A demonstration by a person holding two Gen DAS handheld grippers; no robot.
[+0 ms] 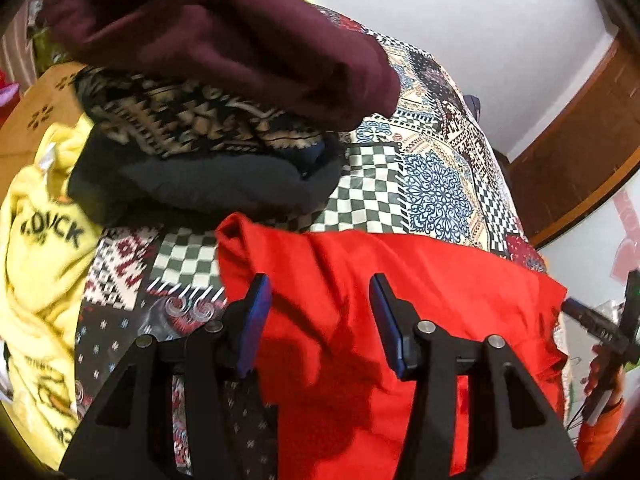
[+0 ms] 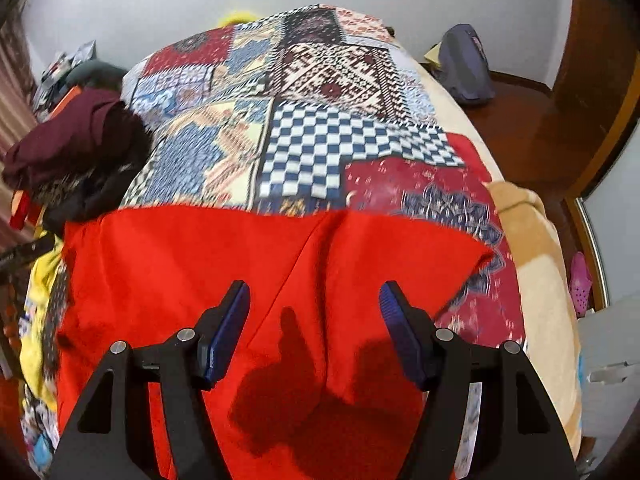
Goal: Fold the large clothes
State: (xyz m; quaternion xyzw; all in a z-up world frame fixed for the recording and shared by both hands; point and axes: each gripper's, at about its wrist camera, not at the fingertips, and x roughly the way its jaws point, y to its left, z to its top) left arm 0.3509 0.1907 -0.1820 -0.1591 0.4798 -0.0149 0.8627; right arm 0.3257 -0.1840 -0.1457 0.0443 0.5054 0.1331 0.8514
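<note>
the red garment (image 2: 248, 272) lay spread across the near part of the bed, on top of the patchwork bedspread (image 2: 304, 148), and from where i stood it looked only part way done. its far edge ran fairly straight across the spread, but a long crease ran down its middle and one corner on the right stuck out in a point, so i judged at least one more fold was owed before it could go on the pile.

the left gripper (image 1: 320, 300) hung over the left part of the red cloth with its jaws about half apart and nothing between them; the pads were clear of the fabric. the right gripper (image 2: 314, 304) hung over the middle of it, jaws a bit wider, also empty, its shadow falling on the cloth below.

off to the left a stack (image 1: 208, 148) of already folded things sat on the bed: a maroon piece (image 1: 224, 40) on top, a patterned black and tan one under it, something dark at the bottom. that much seemed finished. beside the stack a yellow garment (image 1: 40, 240) with black lettering lay crumpled, so i took it as waiting its turn.
</note>
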